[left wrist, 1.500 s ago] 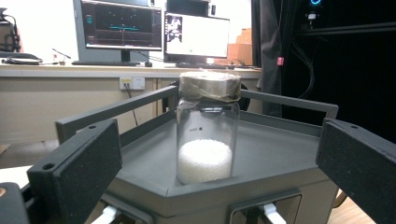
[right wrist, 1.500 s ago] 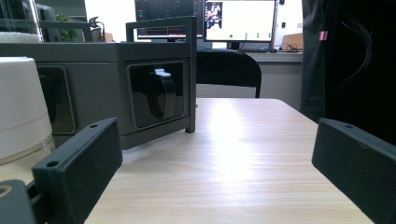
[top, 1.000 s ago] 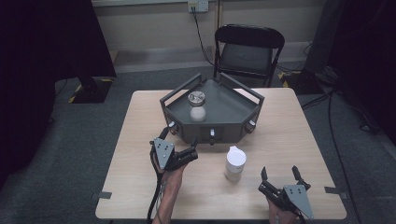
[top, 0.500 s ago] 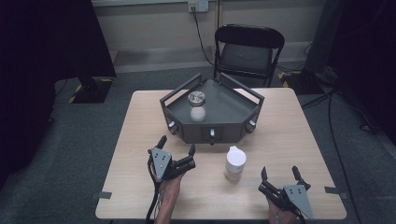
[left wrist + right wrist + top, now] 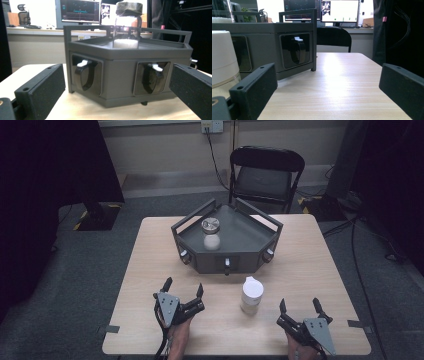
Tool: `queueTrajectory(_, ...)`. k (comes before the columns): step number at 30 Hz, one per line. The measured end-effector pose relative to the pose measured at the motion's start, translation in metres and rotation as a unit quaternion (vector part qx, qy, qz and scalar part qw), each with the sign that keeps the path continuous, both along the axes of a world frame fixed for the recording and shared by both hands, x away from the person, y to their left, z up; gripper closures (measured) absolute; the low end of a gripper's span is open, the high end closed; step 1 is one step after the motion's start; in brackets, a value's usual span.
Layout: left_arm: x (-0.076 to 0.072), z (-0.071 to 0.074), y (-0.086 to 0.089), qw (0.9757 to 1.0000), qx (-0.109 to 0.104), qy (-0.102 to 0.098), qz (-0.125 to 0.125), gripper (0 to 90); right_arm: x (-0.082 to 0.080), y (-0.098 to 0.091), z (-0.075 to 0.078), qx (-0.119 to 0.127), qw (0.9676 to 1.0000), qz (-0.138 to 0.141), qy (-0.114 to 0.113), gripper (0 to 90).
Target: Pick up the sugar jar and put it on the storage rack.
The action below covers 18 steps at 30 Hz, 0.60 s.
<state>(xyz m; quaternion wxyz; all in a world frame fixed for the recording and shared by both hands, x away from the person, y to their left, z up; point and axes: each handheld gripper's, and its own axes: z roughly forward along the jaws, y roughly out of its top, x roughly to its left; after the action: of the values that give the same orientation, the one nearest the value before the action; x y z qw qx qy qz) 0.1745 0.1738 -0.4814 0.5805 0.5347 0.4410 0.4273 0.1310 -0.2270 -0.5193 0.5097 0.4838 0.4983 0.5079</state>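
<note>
Jar [image 5: 251, 295], white lid, upright, clear body

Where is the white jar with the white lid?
In the high view, the white-lidded jar stands on the table, between the two grippers and just in front of the dark tray.

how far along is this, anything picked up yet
Nothing is picked up. One jar already stands on the grey tray. The white-lidded jar sits on the table between the grippers, untouched. The left gripper and right gripper are both open and empty near the table's front edge. Any grasp is still ahead.
</note>
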Motion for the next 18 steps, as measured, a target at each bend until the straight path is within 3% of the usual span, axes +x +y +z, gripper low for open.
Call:
queueTrajectory(5, -0.005, -0.010, 0.001, 0.9999, -0.010, 0.005, 0.009, 0.0, 0.000, 0.000, 0.000, -0.001, 1.0000, 0.000, 0.000, 0.5)
queueTrajectory(10, -0.007, -0.019, 0.000, 0.9998, 0.002, 0.012, 0.014, 0.0, 0.000, 0.000, 0.000, 0.000, 1.0000, -0.001, 0.000, 0.5)
queueTrajectory(17, -0.013, -0.027, 0.003, 0.9996, -0.006, 0.018, 0.020, 0.0, 0.000, 0.000, 0.000, -0.001, 1.0000, -0.001, 0.000, 0.5)
queueTrajectory(18, -0.013, -0.027, 0.003, 0.9995, 0.003, 0.018, 0.024, 0.0, 0.000, 0.000, 0.000, -0.001, 1.0000, -0.001, 0.000, 0.5)
